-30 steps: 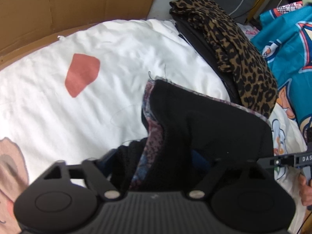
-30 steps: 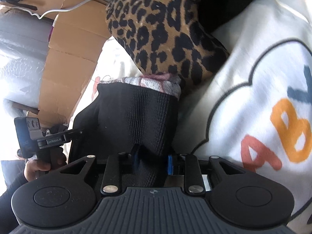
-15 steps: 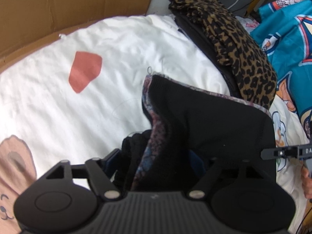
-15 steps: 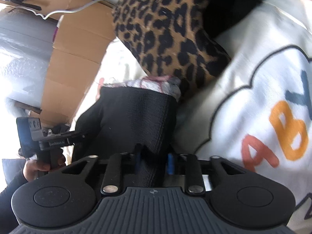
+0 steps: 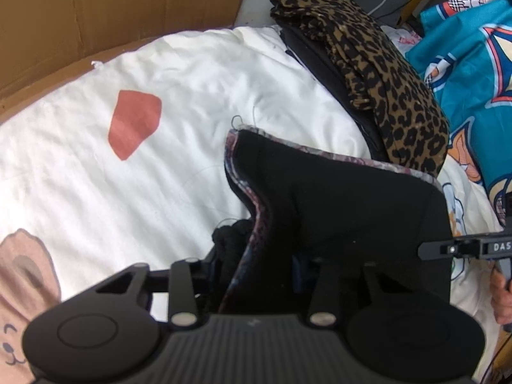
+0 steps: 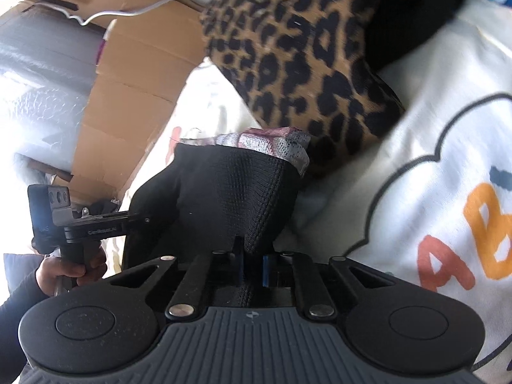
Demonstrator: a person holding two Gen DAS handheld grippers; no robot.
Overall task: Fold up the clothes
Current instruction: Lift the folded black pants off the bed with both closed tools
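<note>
While your two grippers close in, the black garment [image 5: 345,211] hangs bunched between them, lifted just above the white sheet [image 5: 179,73]. Your left gripper [image 5: 256,265] has the cloth between its fingers and its jaws are closing; the fabric drapes over the right finger and hides the pads, so you can't see for sure that they press yet. Your right gripper [image 6: 252,268] is closing too, nearly shut, and its blue pads pinch a narrow fold of the black knit right at the tips. From that view the garment rises in a ribbed hump with a pale pink-and-grey patterned edge [image 6: 265,142] along its top. From the left view that same patterned lining runs along the upper and left borders of the piece. Behind it, a folded leopard-print garment [image 5: 384,64] lies atop something dark, close to the black one's far edge. A teal printed cloth [image 5: 473,64] sits off to the right. A red patch [image 5: 134,121] marks the sheet, well clear to the left, and brown cardboard [image 5: 96,9] stands along the far side. Your left hand [image 6: 67,268] shows wrapped around its handle, your right hand [image 5: 502,294] just at the frame's edge.
</note>
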